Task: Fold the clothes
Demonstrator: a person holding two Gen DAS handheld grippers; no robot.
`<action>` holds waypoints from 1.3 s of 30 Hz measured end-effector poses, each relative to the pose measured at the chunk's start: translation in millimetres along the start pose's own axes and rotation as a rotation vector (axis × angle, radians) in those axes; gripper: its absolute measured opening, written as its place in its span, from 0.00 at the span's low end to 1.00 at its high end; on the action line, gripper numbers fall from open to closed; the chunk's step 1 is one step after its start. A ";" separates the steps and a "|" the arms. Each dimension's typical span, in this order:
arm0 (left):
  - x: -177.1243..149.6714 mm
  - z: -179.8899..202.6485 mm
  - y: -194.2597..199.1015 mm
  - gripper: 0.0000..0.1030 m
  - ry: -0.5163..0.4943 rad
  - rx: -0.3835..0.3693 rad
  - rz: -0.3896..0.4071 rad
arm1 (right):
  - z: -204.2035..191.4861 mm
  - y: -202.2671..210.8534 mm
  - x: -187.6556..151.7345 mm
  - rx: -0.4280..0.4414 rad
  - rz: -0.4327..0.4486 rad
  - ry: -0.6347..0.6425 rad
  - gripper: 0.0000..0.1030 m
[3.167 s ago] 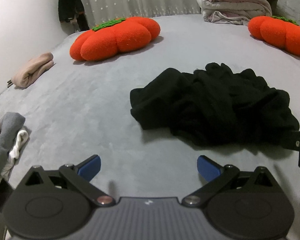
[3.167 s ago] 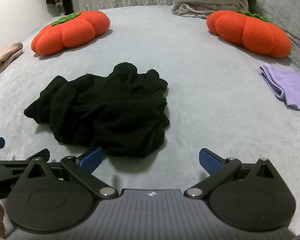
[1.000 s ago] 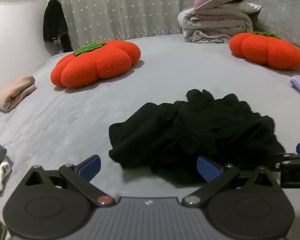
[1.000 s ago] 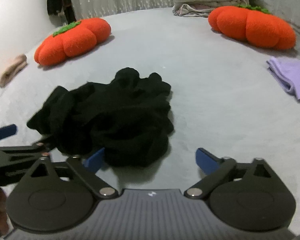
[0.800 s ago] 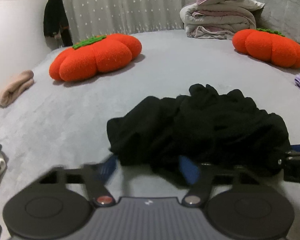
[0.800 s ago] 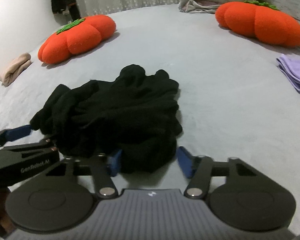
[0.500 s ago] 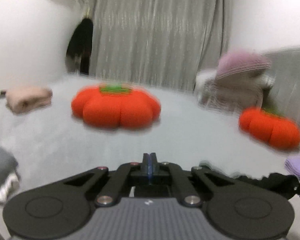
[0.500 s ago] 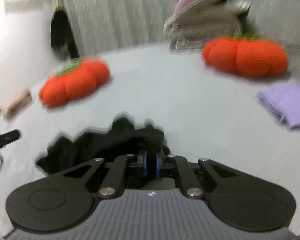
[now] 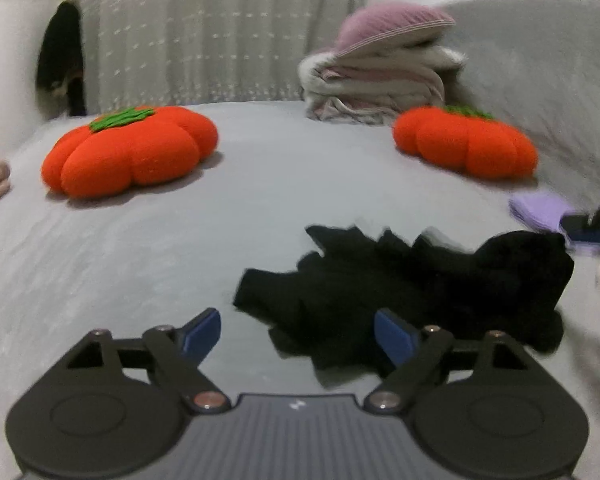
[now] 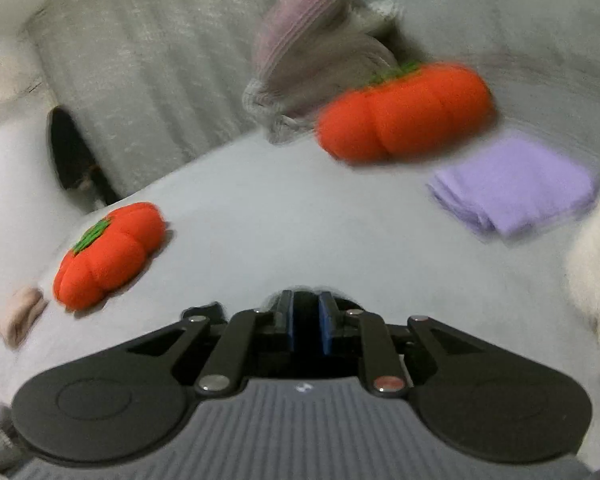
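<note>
Left wrist view: the left gripper (image 9: 296,330) is hovering with jaws spread wide and empty over a grey bed (image 9: 180,248), where a black garment (image 9: 412,292) is lying crumpled, not folded.

Right wrist view: the right gripper (image 10: 308,328) is pinching dark fabric between nearly closed jaws, apparently that garment. Folding is looking unfinished.

Grey bed (image 9: 260,184), pale dotted curtain (image 9: 204,32) behind, white wall (image 9: 8,40) left.

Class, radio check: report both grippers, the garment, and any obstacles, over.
Left gripper open, empty. Right gripper shut on black garment, which lies crumpled on the bed. Nothing in the way.
</note>
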State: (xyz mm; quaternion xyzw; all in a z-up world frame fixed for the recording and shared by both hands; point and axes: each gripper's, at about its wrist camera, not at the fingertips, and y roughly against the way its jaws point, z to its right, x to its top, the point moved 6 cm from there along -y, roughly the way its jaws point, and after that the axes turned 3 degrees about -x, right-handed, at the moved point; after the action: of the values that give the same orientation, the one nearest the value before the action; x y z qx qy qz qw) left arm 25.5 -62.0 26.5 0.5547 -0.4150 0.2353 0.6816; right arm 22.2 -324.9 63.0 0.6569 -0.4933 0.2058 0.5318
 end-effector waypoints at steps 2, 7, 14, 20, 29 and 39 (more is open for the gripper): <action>-4.4 4.5 -9.7 0.83 -0.030 0.015 -0.020 | 2.0 0.7 3.6 -0.010 0.009 0.005 0.28; -2.1 8.6 -28.3 0.83 -0.065 0.052 -0.011 | -3.9 -5.2 3.6 -0.028 0.011 0.100 0.62; -4.2 5.2 -35.1 0.07 -0.007 0.034 0.005 | -34.7 -41.5 -33.1 0.012 -0.114 0.367 0.59; 30.4 -32.9 30.2 0.07 0.182 0.028 0.198 | -41.9 -54.8 -40.1 -0.007 -0.108 0.455 0.03; 32.1 -133.9 105.9 0.07 0.512 0.050 0.395 | -46.8 3.9 -4.2 0.169 0.125 0.305 0.00; 23.7 -136.6 95.5 0.07 0.537 0.067 0.327 | -47.0 -28.7 -32.7 0.136 -0.083 0.337 0.60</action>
State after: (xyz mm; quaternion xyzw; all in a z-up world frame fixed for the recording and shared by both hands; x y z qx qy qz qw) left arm 5.4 90.8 94.2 0.4208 -0.2958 0.4937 0.7012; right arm 44.9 -270.1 39.2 0.6673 -0.3547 0.3238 0.5693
